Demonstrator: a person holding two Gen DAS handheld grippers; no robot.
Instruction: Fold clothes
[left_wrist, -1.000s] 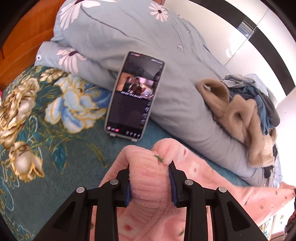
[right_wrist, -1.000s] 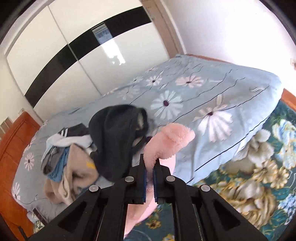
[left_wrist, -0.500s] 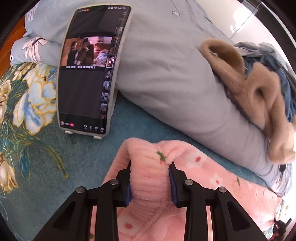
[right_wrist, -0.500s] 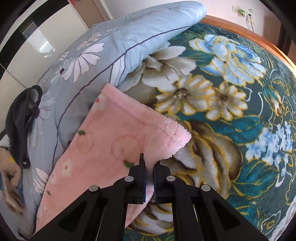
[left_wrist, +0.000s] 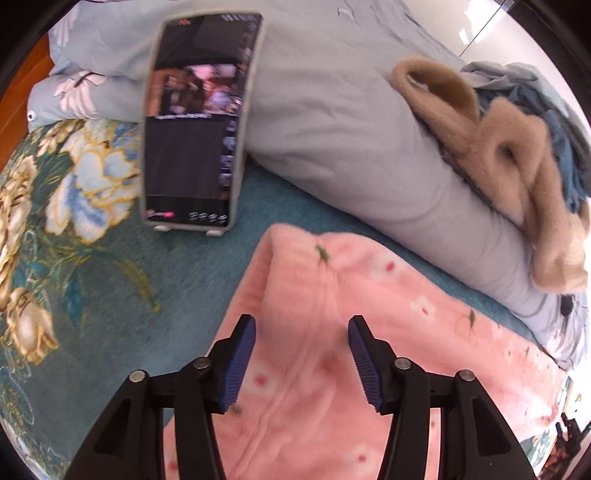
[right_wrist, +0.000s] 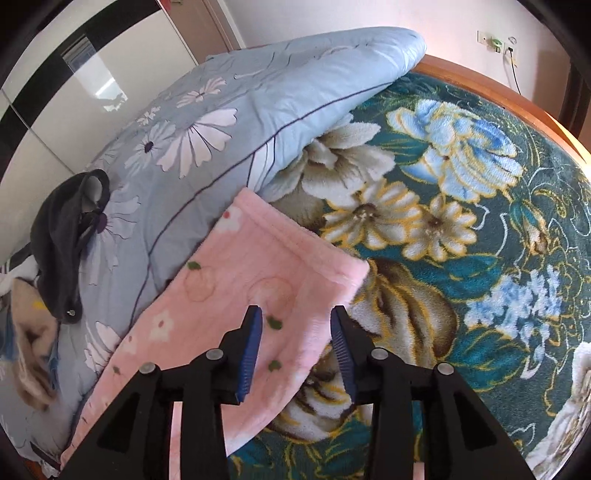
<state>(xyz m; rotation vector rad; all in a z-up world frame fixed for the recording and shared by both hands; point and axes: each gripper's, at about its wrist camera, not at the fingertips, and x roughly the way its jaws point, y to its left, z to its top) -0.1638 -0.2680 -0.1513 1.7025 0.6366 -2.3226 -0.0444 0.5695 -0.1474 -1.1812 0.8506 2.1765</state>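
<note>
Left wrist view: the left claw (left_wrist: 301, 354) hangs over the pink fleece garment (left_wrist: 369, 332), its jaws opening, the blue pads (left_wrist: 238, 363) clear of the cloth on both sides. The garment lies spread on the teal floral bedspread (left_wrist: 74, 258), its near-left corner rounded up in a soft fold just beyond the claw. At the far left a phone (left_wrist: 199, 122) stands propped against the pale blue duvet (left_wrist: 332, 122), screen lit. At the far right, a heap of unfolded clothes, with a tan fleece piece (left_wrist: 517, 184) on top, sits on the duvet.

Right wrist view: the right claw (right_wrist: 295, 347) is opening too, with nothing pinched; the garment's right edge (right_wrist: 314, 325) passes beneath the gap. The pink garment (right_wrist: 240, 288) runs from the near left up to a squared hem that lies against the daisy-print duvet (right_wrist: 221, 122). A dark garment (right_wrist: 62, 251) is draped on the duvet at the left.

The step in hand looks like laying the garment out flat and letting go. The next move likely calls for smoothing the raised corner, then taking fresh hold of two matching points along one edge so that the first fold can come across evenly.
</note>
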